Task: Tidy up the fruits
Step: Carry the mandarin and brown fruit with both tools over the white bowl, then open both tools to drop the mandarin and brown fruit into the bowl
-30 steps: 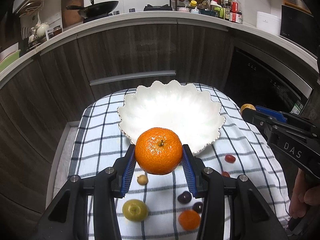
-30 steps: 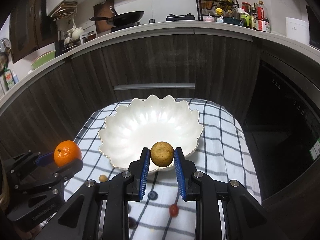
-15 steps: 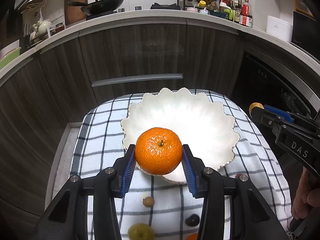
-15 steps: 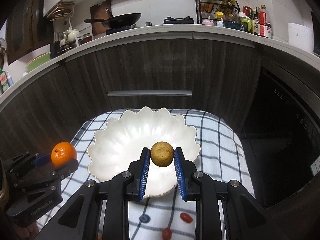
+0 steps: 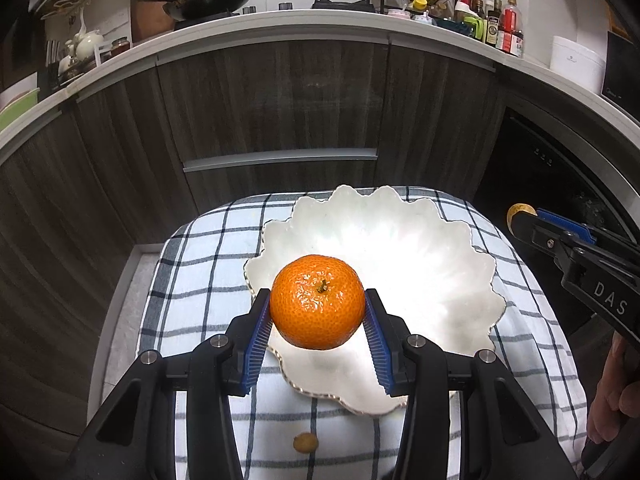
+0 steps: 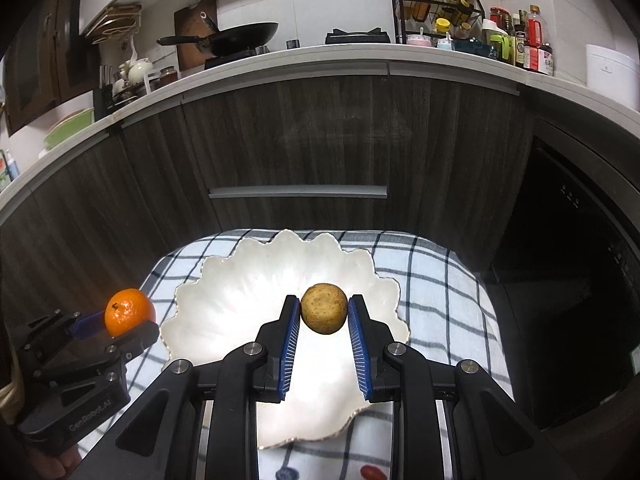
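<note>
**Both fruits held over the dish: handling notes before release**

Left fingers (image 5: 262, 334): the blue ribbed pads are closed on the mandarin (image 5: 317, 301), one pad at each side of its widest girth, stem end facing the lens. The left gripper (image 5: 318, 320) carries it at centre frame, over the near-left rim of the scalloped white dish (image 5: 420, 248). The peel looks loose and pebbled; judge it soft and compressible, moderately heavy for its size. Grip across the equator as shown, with light force only, since hard pressure may bruise or split the skin.

Right fingers (image 6: 294, 330): the pads are closed on a small brown round fruit (image 6: 323, 308), caught near the tips. The right gripper (image 6: 324, 320) holds it at centre frame over the near half of the dish. Its skin appears dull and rough, so slip is unlikely; it is probably light. The tip hold leaves little margin, so tilt should be avoided.

Dish: it looks ceramic and glossy, so treat it as fragile with a slick interior. Round fruit will likely roll toward the centre; release low.

Surroundings: the dish rests on a checked cloth (image 5: 200, 264) covering the table. One small tan fruit (image 5: 305, 443) lies on the cloth at lower centre of the left view; a dark berry (image 6: 285, 474) and a red one (image 6: 370, 471) lie at the bottom edge of the right view.
</note>
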A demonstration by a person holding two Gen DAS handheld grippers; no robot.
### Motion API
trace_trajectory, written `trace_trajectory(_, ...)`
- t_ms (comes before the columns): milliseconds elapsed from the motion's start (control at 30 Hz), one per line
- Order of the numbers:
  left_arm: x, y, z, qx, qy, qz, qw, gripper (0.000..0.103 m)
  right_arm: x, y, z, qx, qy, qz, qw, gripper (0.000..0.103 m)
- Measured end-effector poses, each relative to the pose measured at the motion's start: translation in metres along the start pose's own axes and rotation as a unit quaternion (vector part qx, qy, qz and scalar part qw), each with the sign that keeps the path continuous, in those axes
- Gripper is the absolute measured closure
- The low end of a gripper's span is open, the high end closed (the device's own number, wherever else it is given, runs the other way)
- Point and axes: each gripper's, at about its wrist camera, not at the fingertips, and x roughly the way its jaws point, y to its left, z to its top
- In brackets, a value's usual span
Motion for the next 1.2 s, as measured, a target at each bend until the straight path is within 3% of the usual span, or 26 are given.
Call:
trace_trajectory(433, 0.036, 0.006, 0.012, -0.001, -0.002, -0.008, 1.0000, 0.058, 0.032, -0.008, 0.006, 0.004, 0.010, -0.018, 1.000, 0.077)
trace_trajectory(867, 0.077, 0.011, 0.010, 0.003, 0.030, -0.013, 0.9995, 0.058, 0.071, -0.012, -0.002, -0.002, 0.040, -0.025, 0.999, 0.077)
trace_trajectory(1200, 0.084, 0.011, 0.002, 0.009, 0.050, -0.022, 0.9984, 0.056, 0.081, -0.010, -0.009, -0.004, 0.057, -0.023, 0.998, 0.075)
